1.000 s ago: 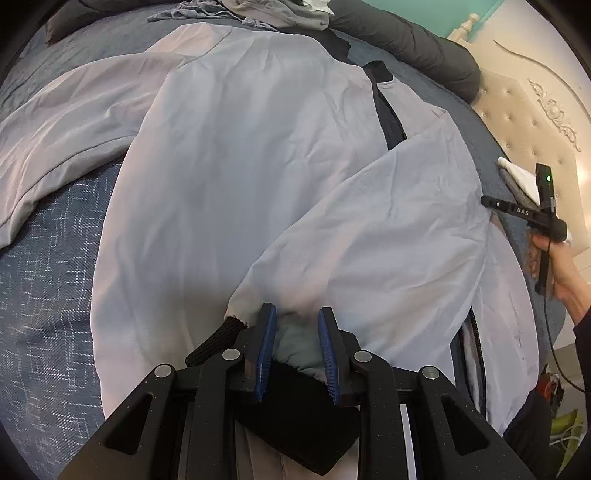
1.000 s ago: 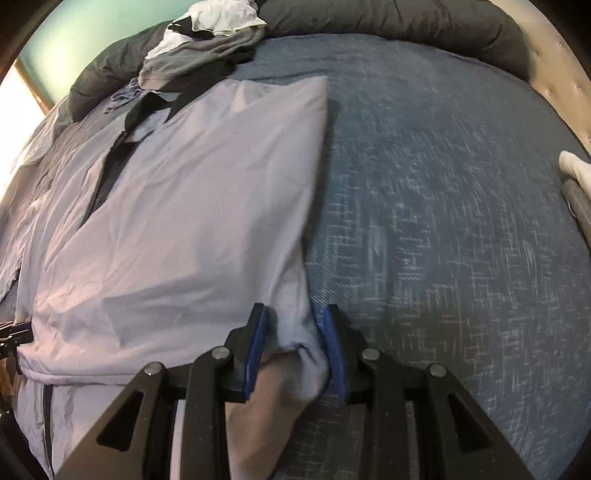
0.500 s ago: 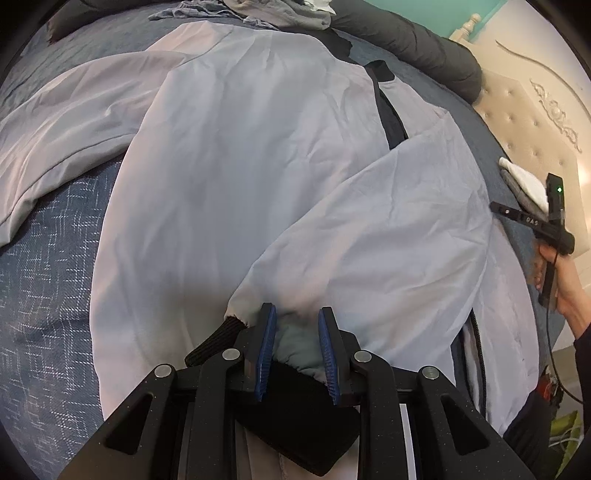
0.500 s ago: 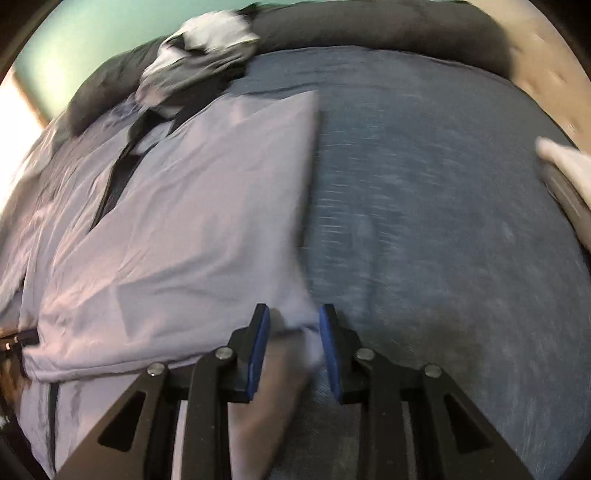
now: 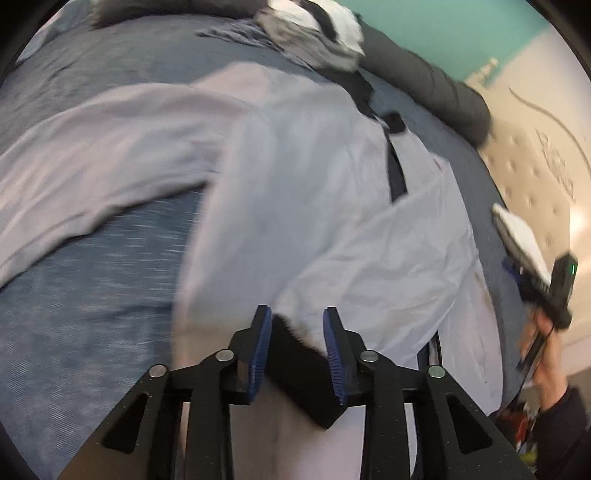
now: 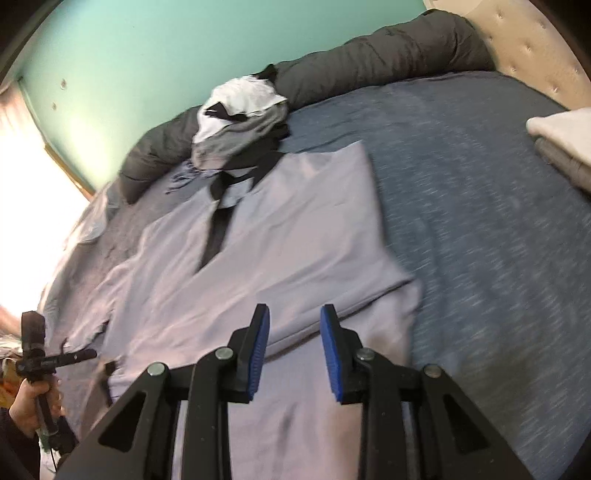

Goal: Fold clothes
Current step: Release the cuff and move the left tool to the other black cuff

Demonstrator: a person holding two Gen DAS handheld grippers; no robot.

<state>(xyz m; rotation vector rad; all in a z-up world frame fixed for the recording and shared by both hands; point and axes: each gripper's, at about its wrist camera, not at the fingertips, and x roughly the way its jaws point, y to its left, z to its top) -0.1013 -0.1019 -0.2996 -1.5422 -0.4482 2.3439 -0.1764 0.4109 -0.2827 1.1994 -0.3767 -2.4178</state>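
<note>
Lilac-grey jacket [image 5: 295, 177] lies spread on the blue bedspread [image 5: 92, 295], one sleeve [image 5: 92, 166] stretched out to the left, the other folded across the body toward the hem. Black trim runs down its front. Left gripper [image 5: 297, 332] low at the hem, blue-padded jaws apart, the sleeve's black cuff [image 5: 295, 350] lying between them; cannot tell whether the pads touch it. Picture blurred here. Right gripper [image 6: 294, 328] hovers above the jacket's right half, jaws spread, nothing held. Pile of clothes [image 6: 240, 118] at the far side against a dark rolled duvet [image 6: 388, 55]. Folded towels [image 6: 561, 144] at right, near the padded headboard [image 6: 524, 33].
</note>
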